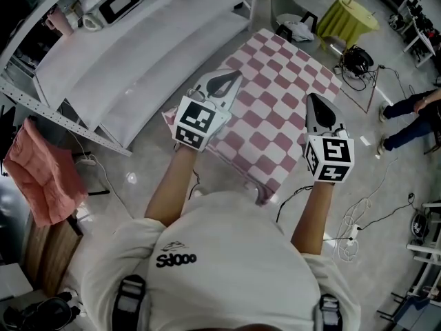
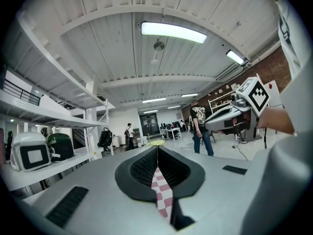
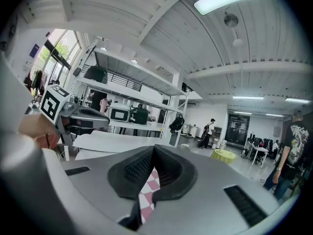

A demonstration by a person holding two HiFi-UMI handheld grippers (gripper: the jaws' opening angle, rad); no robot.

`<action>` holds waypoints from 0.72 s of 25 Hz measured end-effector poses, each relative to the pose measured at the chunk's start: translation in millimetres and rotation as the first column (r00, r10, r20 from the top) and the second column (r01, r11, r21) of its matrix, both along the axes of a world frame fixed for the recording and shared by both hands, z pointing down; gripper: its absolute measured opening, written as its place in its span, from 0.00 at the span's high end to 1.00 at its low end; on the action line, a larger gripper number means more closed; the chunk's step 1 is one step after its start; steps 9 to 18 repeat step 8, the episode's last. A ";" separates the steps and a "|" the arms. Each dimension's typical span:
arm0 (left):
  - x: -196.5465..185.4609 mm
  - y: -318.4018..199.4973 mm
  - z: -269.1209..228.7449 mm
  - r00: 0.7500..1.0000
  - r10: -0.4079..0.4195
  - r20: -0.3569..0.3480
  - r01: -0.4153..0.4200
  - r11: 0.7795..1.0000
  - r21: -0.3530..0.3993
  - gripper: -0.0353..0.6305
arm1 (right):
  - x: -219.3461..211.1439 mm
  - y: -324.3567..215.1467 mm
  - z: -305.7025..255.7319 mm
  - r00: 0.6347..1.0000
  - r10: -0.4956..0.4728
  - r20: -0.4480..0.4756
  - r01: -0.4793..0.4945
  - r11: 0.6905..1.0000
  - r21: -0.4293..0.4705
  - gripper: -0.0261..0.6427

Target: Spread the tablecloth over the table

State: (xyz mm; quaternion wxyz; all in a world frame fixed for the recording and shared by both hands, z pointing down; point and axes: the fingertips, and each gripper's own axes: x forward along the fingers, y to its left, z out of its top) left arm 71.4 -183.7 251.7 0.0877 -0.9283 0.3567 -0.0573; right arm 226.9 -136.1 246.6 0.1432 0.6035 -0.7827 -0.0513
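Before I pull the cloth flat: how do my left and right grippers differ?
From above, the left gripper shows a broad white face, the right gripper a narrower, darker one. The left gripper holds the checked tablecloth on the side by the white shelf, the right gripper on the opposite side. Both are shut on it.

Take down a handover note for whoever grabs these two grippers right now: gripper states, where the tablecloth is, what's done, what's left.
Left gripper: fingers shut on the checked tablecloth, at its left side.
Right gripper: fingers shut on the same cloth, at its right side.
Done: cloth is stretched out ahead over the table, which it hides.
Left: lower the held parts, release, then probably smooth and square it.
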 end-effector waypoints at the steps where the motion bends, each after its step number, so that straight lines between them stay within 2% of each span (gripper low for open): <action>1: -0.6 -0.3 1.0 1.000 -0.002 0.000 0.002 1.000 -0.002 0.90 | -0.4 -0.2 1.0 1.000 -0.002 0.000 0.002 1.000 -0.001 0.93; 18: -3.2 -2.9 6.2 1.000 -0.010 0.002 0.010 1.000 -0.012 0.90 | -1.4 -4.3 8.5 1.000 -0.003 0.012 0.003 1.000 -0.011 0.93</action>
